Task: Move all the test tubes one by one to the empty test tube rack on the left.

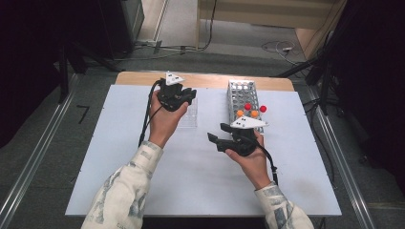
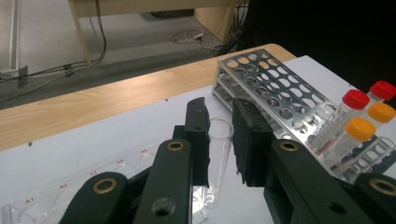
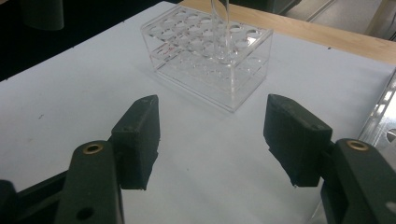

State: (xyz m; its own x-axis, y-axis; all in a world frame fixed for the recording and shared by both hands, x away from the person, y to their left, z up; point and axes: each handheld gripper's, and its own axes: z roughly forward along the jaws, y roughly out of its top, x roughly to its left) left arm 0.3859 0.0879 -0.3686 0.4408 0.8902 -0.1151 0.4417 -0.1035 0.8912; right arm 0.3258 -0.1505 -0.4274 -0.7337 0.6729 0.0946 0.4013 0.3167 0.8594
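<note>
Left claw (image 2: 219, 140) is clamped on a clear open-topped test tube (image 2: 217, 154), pinched near its upper part so the mouth pokes up between the pads and the body hangs down free; you're holding it upright over the clear plastic rack (image 3: 210, 60), tube bottom at or just inside one of the wells, can't tell which. That upright hold likely keeps it lined up with the holes. From the right gripper view the tube (image 3: 220, 28) stands above the clear rack's far rows. Your right claw (image 3: 212, 140) is spread apart, nothing between the pads, hovering low over the bare white worktop (image 1: 191, 176), pointed toward the clear rack, probably waiting to take or steady something. Metal rack (image 1: 242, 98) sits to the right side of the worktop, well apart from the clear one, with capped tubes, two red (image 2: 356, 99) and two orange (image 2: 360, 128), grouped at its near end.
</note>
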